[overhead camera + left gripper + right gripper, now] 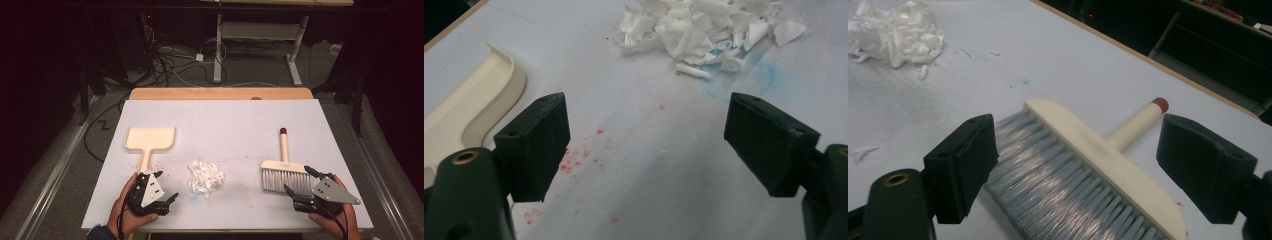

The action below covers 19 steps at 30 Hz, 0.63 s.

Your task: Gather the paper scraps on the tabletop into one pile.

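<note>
A cream dustpan (149, 139) lies at the left of the white board, its handle pointing toward me; its rim (471, 107) curves in at the left of the left gripper view. A heap of torn white paper scraps (205, 177) (704, 27) (895, 32) sits mid-table. A cream hand brush (285, 168) (1088, 165) with grey bristles and a red-tipped handle lies at the right. My left gripper (166, 185) (649, 145) is open just below the dustpan's handle. My right gripper (298, 181) (1078, 170) is open, its jaws spread over the brush's bristles without touching.
The white board (225, 125) covers a wooden table (220, 93). Red specks (574, 162) and a blue smudge (764, 75) mark the surface. Beyond the far edge lie floor cables (170, 60) and a white desk frame (255, 40).
</note>
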### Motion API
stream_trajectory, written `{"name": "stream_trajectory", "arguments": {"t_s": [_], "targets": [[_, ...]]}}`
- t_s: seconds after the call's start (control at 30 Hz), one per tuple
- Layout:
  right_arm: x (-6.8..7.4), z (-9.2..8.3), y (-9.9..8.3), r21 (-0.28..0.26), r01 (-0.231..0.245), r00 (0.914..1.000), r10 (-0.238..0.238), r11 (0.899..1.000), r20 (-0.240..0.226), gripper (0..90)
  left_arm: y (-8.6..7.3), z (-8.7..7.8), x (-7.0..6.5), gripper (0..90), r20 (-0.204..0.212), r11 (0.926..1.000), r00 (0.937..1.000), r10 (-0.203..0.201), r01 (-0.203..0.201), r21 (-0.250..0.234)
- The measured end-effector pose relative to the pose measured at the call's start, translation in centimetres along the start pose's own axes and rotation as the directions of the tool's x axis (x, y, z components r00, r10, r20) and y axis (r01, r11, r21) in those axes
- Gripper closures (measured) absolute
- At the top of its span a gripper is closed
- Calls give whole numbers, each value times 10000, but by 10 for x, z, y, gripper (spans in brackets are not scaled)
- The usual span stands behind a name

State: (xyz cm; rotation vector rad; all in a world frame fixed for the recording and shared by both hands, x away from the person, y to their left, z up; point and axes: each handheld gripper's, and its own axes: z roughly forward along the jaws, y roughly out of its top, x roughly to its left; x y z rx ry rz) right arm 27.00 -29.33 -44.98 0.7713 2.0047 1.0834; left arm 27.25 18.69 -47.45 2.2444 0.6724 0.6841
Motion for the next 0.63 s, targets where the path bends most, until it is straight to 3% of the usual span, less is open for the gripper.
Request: {"name": "stream_trajectory", "arguments": {"t_s": [0.23,0.63], "targets": [[-3,1,1,-23,-130,9999,130,9999,27,174,1,1,1,177,-59,10000,10000,-6,6,34],[-2,5,-2,278,67,9999,-63,9996,-156,175,3,5,2,177,-103,9999,9999,45,-43,158]]}}
